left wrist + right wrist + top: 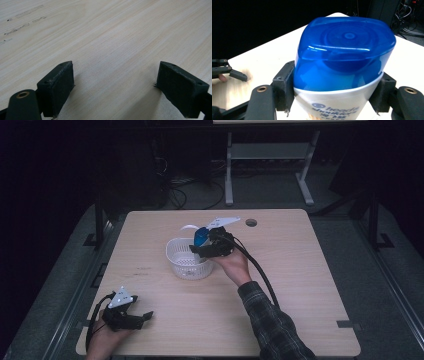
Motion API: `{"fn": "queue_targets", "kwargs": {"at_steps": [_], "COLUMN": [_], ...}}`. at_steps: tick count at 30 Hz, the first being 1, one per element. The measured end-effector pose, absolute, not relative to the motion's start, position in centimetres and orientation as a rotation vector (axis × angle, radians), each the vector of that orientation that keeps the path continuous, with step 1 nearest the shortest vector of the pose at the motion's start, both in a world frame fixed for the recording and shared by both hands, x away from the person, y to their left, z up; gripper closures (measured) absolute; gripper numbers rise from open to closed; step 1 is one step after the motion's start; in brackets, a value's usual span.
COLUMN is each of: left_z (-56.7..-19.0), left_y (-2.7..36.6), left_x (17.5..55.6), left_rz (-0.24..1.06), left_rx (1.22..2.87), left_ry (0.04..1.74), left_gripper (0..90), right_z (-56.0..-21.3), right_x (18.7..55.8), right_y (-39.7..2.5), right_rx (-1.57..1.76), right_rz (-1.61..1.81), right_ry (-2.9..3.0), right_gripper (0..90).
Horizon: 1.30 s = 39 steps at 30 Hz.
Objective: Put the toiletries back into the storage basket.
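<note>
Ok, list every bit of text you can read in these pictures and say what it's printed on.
"head & shoulders": on the white body of the blue-capped bottle, held in the right tongs, seen in the right gripper view.
A line of smaller characters under that brand name: too small and cut off to read.
Faint dark marks on the table in the left gripper view: smudges, not legible text.

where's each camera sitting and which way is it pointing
High view: above the person's side, facing forward and down on the table; both forearms and grippers show.
Left gripper view: on the left gripper, facing bare wood.
Right gripper view: on the right gripper, facing the shampoo bottle.
Shared: high and right views both show the bottle.
</note>
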<state>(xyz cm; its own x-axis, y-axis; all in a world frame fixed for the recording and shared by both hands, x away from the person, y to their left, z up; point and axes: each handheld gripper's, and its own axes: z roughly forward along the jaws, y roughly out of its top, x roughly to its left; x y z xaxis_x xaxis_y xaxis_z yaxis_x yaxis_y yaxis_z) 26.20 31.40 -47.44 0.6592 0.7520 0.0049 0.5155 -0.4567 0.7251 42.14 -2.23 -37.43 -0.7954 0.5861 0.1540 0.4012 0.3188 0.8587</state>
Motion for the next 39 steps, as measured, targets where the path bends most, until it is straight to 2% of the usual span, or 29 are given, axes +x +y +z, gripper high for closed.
{"fn": "queue_targets", "kwargs": {"at_steps": [23, 28, 39], "left_z": [-47.4, -47.4, -47.4], "left_y": [31.4, 31.3, 31.2], "left_x": [26.2, 26.3, 26.4], "left_rz": [0.426, 0.424, 0.424], "left_rx": [2.164, 2.165, 2.163], "left_ry": [0.974, 0.973, 0.974], "left_gripper": [13.5, 13.5, 13.5], "right_z": [-39.1, -39.0, -37.9], "right_x": [42.1, 41.9, 39.6], "right_y": [-2.1, -2.3, -6.0], "right_rx": [0.927, 0.958, 0.952], "right_rz": [1.389, 1.37, 1.423], "right_ry": [2.425, 2.448, 2.377], "right_gripper": [32.2, 19.4, 18.0]}}
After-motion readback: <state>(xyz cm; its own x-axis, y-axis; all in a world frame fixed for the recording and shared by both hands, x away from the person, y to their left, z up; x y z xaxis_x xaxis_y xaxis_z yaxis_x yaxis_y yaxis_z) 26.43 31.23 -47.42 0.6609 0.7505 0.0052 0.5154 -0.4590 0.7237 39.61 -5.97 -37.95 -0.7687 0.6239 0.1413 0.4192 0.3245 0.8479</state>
